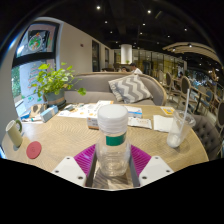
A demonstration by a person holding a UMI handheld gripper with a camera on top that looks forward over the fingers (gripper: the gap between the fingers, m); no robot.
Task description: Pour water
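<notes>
A clear plastic water bottle (112, 142) with a white cap and a green label band stands upright between my fingers. My gripper (112, 163) is shut on the bottle, with the magenta pads (85, 156) pressed on its lower body on both sides. The bottle is held above a round wooden table (60, 140). A clear glass cup (178, 128) stands on the table to the right, beyond my fingers. The bottle's base is hidden between the fingers.
A red coaster (34, 149) lies at the left of the table. A potted green plant (55, 80) and a white mug (14, 131) are at the far left. Papers and small items (85, 110) lie across the middle. A grey sofa with cushions (125, 88) is beyond the table.
</notes>
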